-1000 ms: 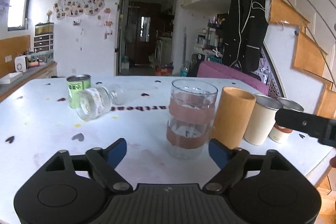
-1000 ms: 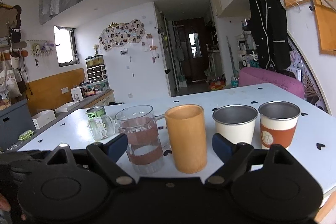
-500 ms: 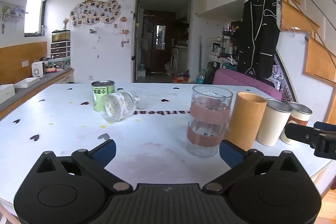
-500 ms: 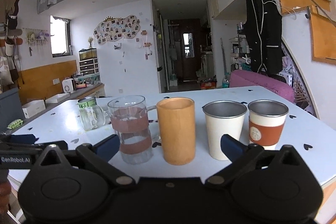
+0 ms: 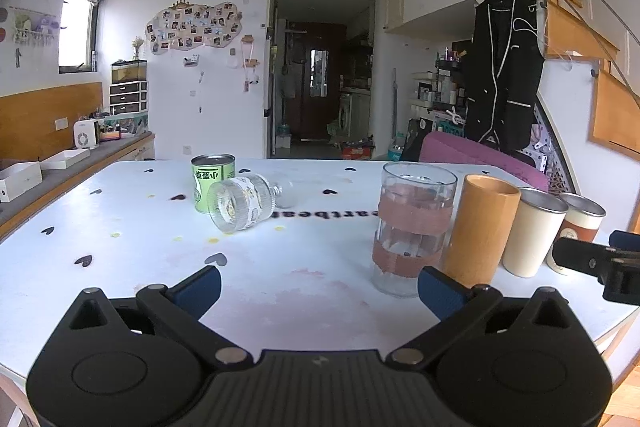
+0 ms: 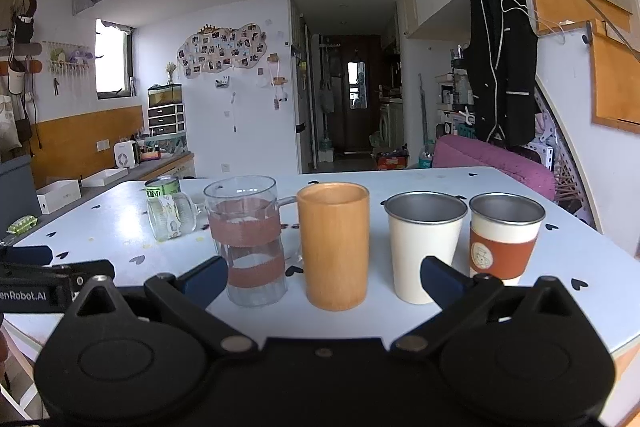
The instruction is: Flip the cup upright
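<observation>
A small clear glass cup (image 5: 242, 202) with a printed pattern lies on its side on the white table (image 5: 280, 267), its mouth facing me, just in front of a green can (image 5: 212, 179). In the right wrist view the same glass cup (image 6: 170, 217) shows left of the row of cups. My left gripper (image 5: 318, 287) is open near the table's front edge, well short of the lying cup. My right gripper (image 6: 322, 277) is open too, in front of the upright cups, nothing between its fingers.
Standing in a row are a clear glass mug (image 6: 250, 239) with brown bands, a wooden cup (image 6: 334, 245), a white steel cup (image 6: 424, 245) and a steel cup with a brown sleeve (image 6: 504, 235). A pink chair (image 5: 480, 159) sits behind the table.
Both grippers have pulled back and risen a little from the table, so the cups look farther off. The lying glass cup has not moved.
</observation>
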`<state>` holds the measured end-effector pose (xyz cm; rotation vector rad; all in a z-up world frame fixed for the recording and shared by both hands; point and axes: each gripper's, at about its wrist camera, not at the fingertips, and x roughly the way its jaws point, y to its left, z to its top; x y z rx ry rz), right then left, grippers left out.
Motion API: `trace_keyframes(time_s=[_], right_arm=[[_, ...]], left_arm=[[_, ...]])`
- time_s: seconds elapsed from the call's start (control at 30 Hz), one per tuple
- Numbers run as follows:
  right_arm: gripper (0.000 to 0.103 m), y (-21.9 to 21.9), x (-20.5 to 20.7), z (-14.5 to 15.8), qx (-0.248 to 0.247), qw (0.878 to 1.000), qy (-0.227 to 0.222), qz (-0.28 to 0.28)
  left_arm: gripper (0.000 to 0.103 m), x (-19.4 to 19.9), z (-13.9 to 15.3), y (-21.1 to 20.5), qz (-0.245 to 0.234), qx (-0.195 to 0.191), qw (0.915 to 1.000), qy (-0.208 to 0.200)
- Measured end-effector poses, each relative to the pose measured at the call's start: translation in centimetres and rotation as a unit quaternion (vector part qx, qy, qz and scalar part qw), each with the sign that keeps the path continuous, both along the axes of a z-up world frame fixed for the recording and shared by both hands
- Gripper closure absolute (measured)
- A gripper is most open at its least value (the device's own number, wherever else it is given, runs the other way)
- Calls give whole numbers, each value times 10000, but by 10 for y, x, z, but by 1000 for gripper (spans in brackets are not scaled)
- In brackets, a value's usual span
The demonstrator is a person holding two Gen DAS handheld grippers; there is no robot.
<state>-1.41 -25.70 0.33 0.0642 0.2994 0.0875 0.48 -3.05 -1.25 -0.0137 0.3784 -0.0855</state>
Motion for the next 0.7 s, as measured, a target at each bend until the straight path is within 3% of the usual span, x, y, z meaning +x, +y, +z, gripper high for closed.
trace_keyframes(time_s=[0.7], right_arm=[[0, 1, 1, -1, -62, 10000, 27, -15]], left_arm=[[0, 0, 1, 1, 22, 8, 10000, -10]])
